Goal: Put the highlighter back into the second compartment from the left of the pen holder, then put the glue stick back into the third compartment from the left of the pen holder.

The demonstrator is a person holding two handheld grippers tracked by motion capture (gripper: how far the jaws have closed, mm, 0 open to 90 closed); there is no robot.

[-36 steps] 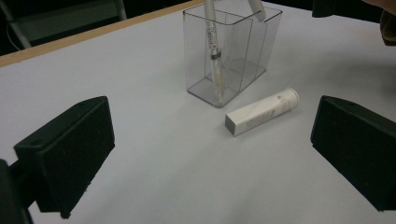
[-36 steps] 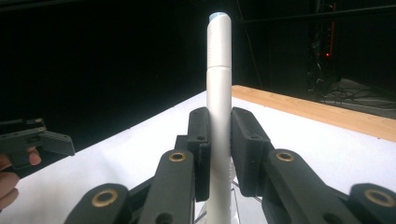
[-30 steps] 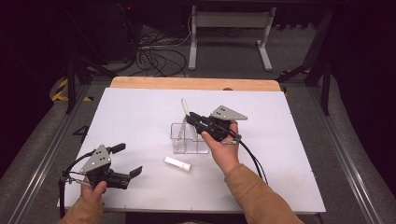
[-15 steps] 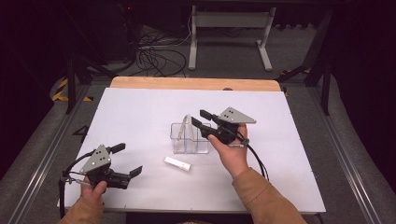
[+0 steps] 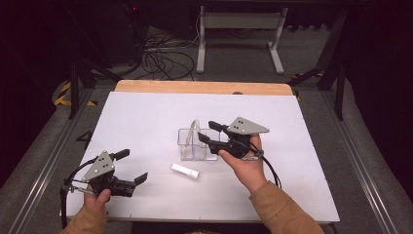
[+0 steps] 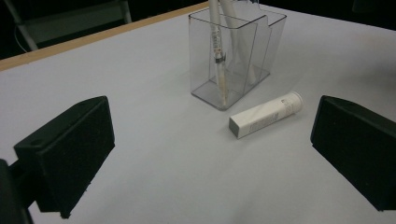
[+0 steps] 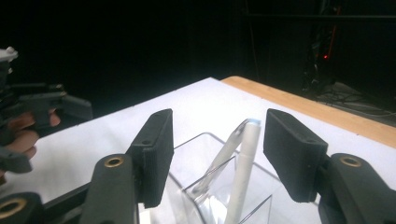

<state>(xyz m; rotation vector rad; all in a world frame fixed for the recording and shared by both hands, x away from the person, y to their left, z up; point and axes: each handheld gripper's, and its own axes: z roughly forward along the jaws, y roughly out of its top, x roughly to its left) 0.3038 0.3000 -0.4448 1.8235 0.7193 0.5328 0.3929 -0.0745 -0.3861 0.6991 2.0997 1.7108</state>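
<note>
Two pens [image 6: 218, 60] in the holder [image 5: 192, 146] (mid-table); tube [image 5: 185, 171] just before it

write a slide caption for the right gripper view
Open right tool just released a white pen into the clear holder.

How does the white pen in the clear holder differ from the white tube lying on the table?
The pen stands nearly upright inside the clear holder; the tube lies flat on the table beside it. The pen is long and slim; the tube is shorter and thicker. The pen's top sits between the right gripper's open jaws, untouched; the tube lies apart from both grippers. Both are white.
</note>
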